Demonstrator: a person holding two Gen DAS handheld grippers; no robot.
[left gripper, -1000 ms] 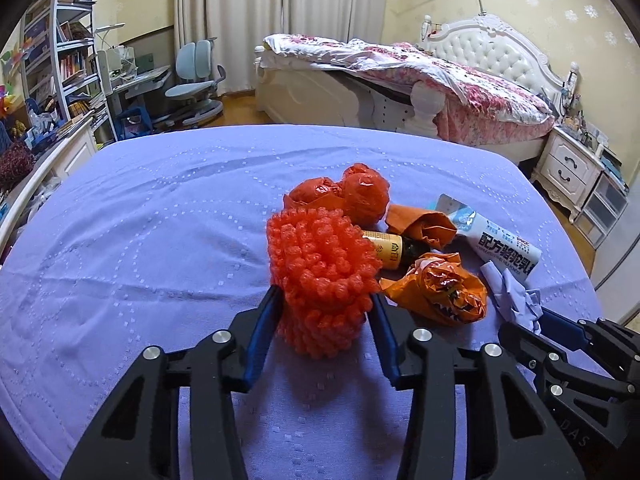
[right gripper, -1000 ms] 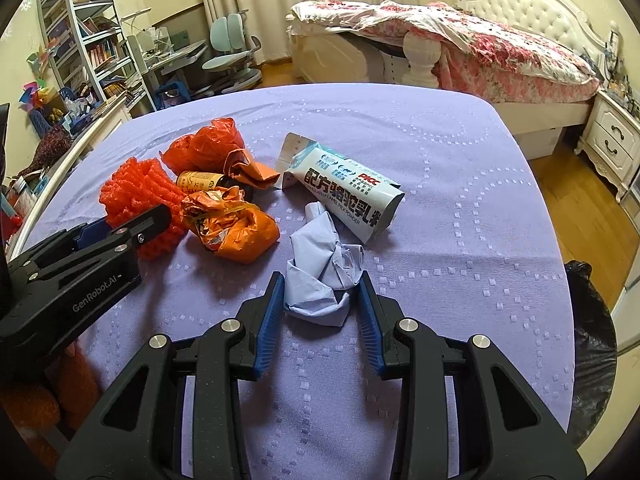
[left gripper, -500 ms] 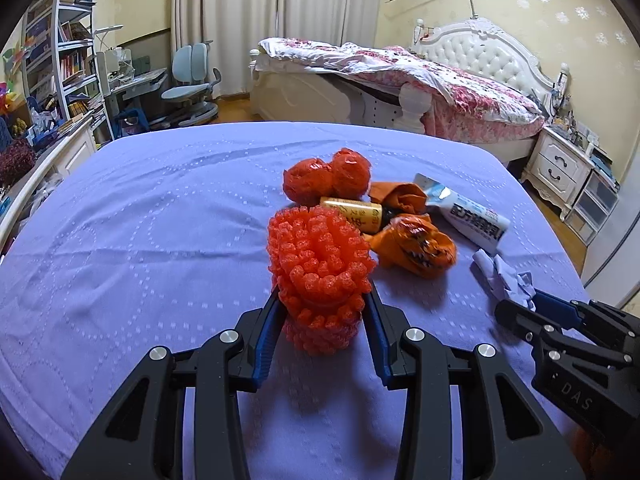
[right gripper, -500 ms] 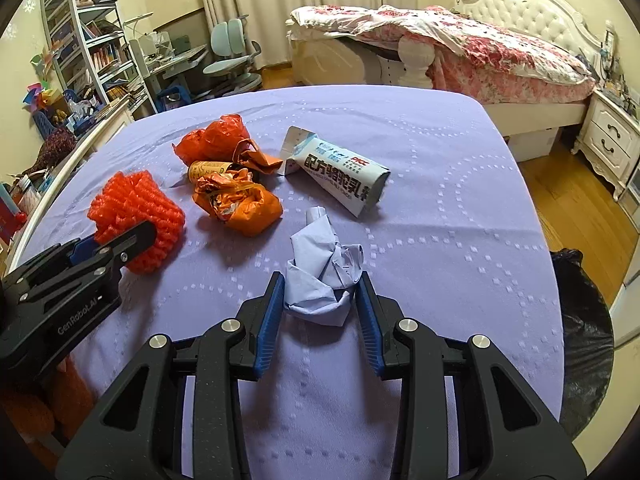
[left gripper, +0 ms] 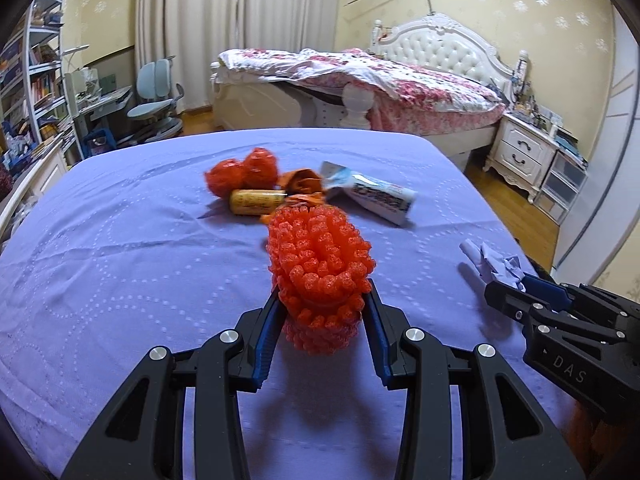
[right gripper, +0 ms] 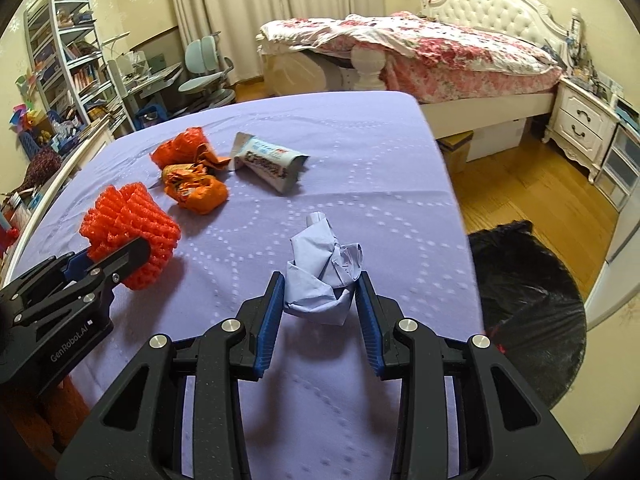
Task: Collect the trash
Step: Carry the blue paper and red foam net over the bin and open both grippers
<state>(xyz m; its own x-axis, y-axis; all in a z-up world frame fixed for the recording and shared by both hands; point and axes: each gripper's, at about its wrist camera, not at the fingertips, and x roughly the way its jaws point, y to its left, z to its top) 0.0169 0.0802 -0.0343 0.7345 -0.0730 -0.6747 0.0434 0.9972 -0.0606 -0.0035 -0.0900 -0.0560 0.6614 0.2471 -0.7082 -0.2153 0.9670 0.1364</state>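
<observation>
My left gripper [left gripper: 322, 312] is shut on an orange foam net sleeve [left gripper: 320, 264] and holds it above the purple tablecloth [left gripper: 120, 240]; the sleeve also shows in the right wrist view [right gripper: 128, 228]. My right gripper [right gripper: 320, 300] is shut on a crumpled pale-blue paper wad [right gripper: 324, 268], also seen at the right of the left wrist view [left gripper: 496, 264]. On the table farther off lie an orange net ball [left gripper: 244, 170], a yellow can [left gripper: 256, 202], an orange wrapper [right gripper: 196, 188] and a white-blue toothpaste box [right gripper: 268, 162].
A black trash bag [right gripper: 528, 312] stands open on the floor just past the table's right edge. A bed [left gripper: 380, 80], a white nightstand [left gripper: 520, 152], a desk chair [left gripper: 156, 100] and bookshelves [right gripper: 68, 68] surround the table.
Both grippers have lifted and pulled back from the trash pile with their items, swinging to the right; the black trash bag now fills more of the right wrist view.
</observation>
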